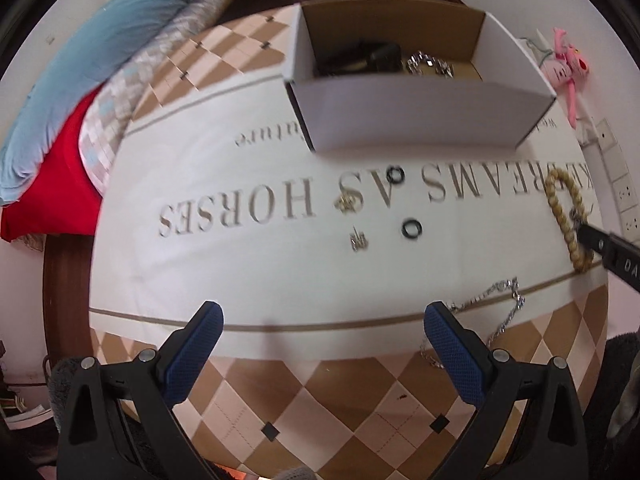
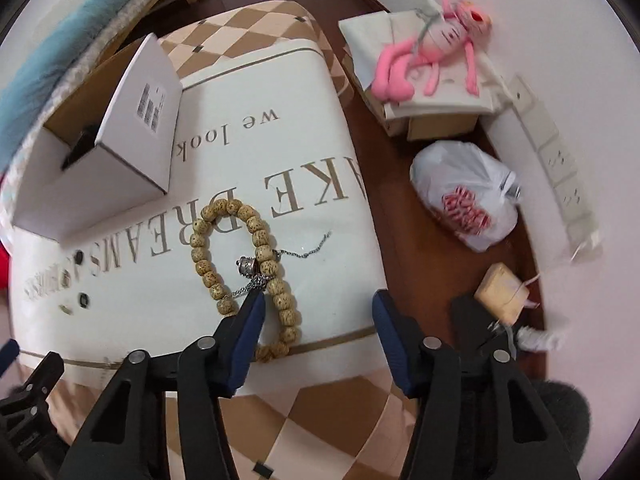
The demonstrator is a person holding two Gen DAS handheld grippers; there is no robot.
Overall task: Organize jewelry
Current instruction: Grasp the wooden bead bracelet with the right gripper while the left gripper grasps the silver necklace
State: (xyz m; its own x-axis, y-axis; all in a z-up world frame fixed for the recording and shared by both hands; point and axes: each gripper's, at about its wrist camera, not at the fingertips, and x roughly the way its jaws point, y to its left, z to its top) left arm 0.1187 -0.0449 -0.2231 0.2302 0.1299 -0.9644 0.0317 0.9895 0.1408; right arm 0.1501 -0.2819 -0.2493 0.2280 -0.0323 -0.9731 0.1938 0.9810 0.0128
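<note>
A white cardboard box [image 1: 420, 116] stands at the far side of the cloth-covered table, with dark and silver jewelry inside; it also shows in the right wrist view [image 2: 100, 172]. Two black rings [image 1: 396, 176] [image 1: 412, 230], a gold piece [image 1: 346, 202] and small silver earrings [image 1: 358, 240] lie on the cloth. A silver chain [image 1: 500, 304] lies by my left gripper [image 1: 324, 320], which is open and empty. A wooden bead bracelet [image 2: 244, 264] with a silver pendant chain [image 2: 248, 268] across it lies just ahead of my open right gripper [image 2: 318, 306]; the bracelet also shows in the left wrist view [image 1: 564, 216].
The table carries a white cloth with printed letters [image 1: 240, 208] and checkered borders. A bed with red, blue and patterned bedding [image 1: 60, 120] is at the left. On the floor at the right are a pink plush toy [image 2: 432, 60], a white plastic bag [image 2: 468, 196] and a small wooden block [image 2: 502, 290].
</note>
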